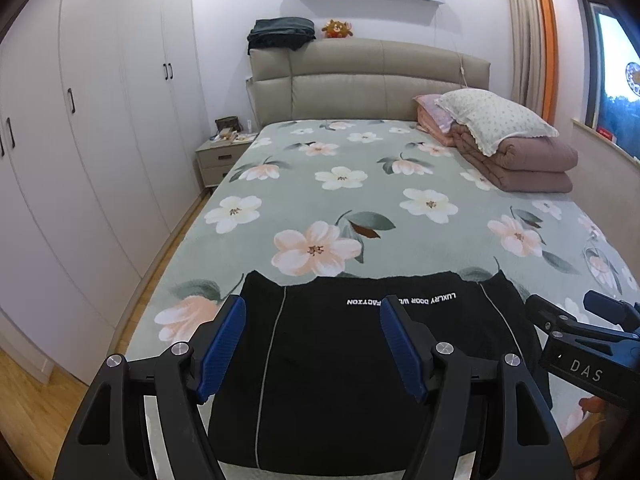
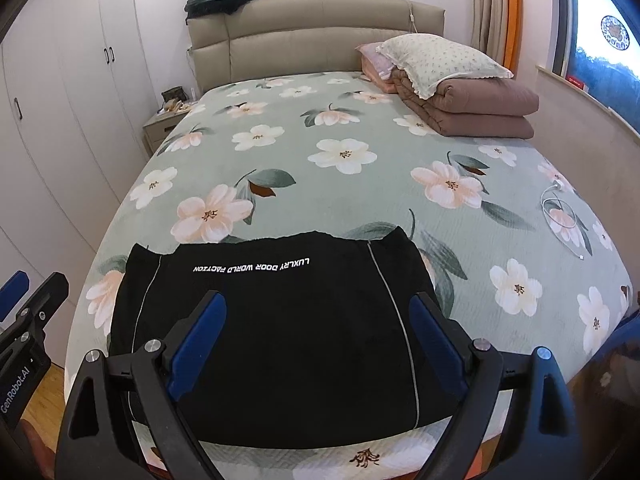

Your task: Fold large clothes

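A black garment with thin grey piping and white lettering lies folded into a flat rectangle at the near end of the bed; it also shows in the right wrist view. My left gripper is open and empty, held above the garment's left half. My right gripper is open and empty, held above the garment's near right part. The right gripper's body shows at the right edge of the left wrist view, and the left gripper's body at the left edge of the right wrist view.
The bed has a green floral cover. A folded brown quilt with pillows lies at the far right. A white cable lies near the right edge. A wardrobe and nightstand stand left.
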Tool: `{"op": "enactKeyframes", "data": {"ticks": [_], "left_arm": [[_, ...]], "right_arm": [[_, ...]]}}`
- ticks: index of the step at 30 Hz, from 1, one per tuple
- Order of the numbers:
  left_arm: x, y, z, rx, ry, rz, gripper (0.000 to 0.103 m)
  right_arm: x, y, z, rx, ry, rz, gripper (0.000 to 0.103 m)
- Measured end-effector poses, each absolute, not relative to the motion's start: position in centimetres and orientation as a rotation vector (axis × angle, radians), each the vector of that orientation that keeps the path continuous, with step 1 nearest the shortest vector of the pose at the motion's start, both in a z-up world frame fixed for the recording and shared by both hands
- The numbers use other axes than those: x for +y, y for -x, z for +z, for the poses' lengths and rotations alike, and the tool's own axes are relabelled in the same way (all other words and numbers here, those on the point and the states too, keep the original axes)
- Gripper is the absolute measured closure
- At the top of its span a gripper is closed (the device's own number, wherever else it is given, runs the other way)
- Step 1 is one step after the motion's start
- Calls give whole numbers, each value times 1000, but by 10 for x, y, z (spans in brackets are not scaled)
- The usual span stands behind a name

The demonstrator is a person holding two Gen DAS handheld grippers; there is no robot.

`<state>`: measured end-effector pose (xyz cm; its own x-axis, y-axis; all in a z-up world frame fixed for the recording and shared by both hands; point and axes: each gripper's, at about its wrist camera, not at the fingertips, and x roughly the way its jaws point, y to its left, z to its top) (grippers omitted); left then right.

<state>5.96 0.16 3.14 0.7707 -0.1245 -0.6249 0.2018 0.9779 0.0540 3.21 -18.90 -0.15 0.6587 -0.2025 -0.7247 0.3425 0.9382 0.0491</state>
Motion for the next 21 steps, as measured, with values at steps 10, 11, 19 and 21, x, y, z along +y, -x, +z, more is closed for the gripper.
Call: {"op": "enactKeyframes", "data": {"ticks": [10,11,19,21], "left_arm": [[-3,-51,30,687,-170,-180,32],[-4,-49,29,688,-176,-176,32],[-2,-39,29,708,-173,-181,32],[-2,-37,29,707,-177,-181,32]], "right_arm": [[-187,-22,-7,814,-178,-299,9],[-187,-21,-7,816,-178,-298,9],[-185,-5,-9,829,-171,-290,9],[-184,-2,-9,829,-172,-291,9]]}}
